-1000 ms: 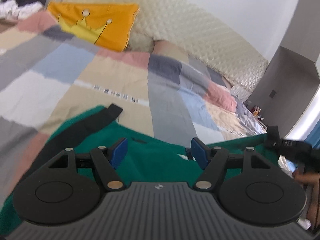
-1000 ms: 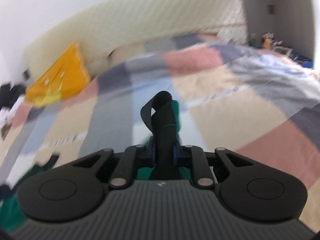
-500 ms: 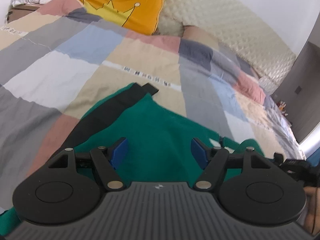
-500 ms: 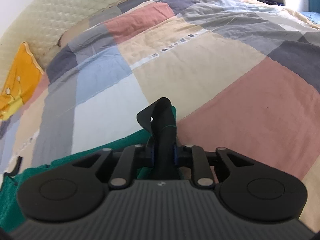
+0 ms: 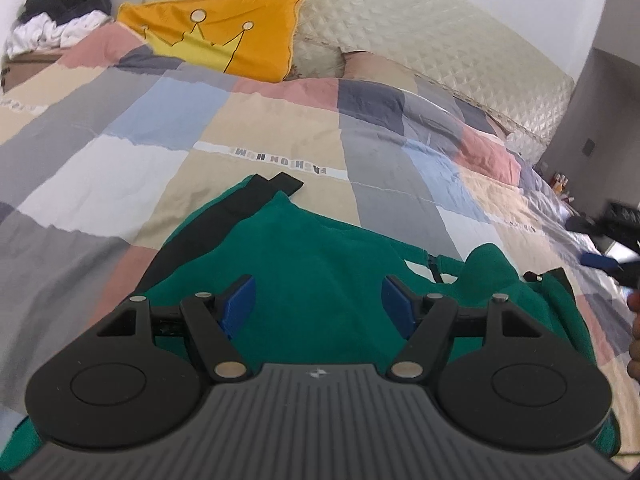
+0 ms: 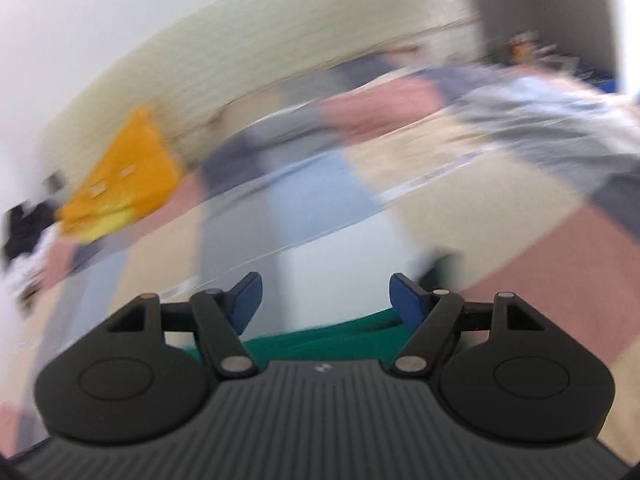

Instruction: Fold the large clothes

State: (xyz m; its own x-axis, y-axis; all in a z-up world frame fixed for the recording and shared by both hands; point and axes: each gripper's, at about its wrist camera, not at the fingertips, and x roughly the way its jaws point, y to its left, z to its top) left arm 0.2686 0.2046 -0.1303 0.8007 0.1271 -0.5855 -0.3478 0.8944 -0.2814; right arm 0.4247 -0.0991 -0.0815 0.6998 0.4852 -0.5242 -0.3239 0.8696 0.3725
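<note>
Here the green garment lay spread on the patchwork duvet, its black trim along the left edge, an orange crown pillow beyond. Left gripper hovered over the cloth, jaws apart, nothing between the blue pads. Right gripper had just been opening; its jaws stood wide with nothing between them, green fabric below. Right wrist view was heavily motion-blurred.
</note>
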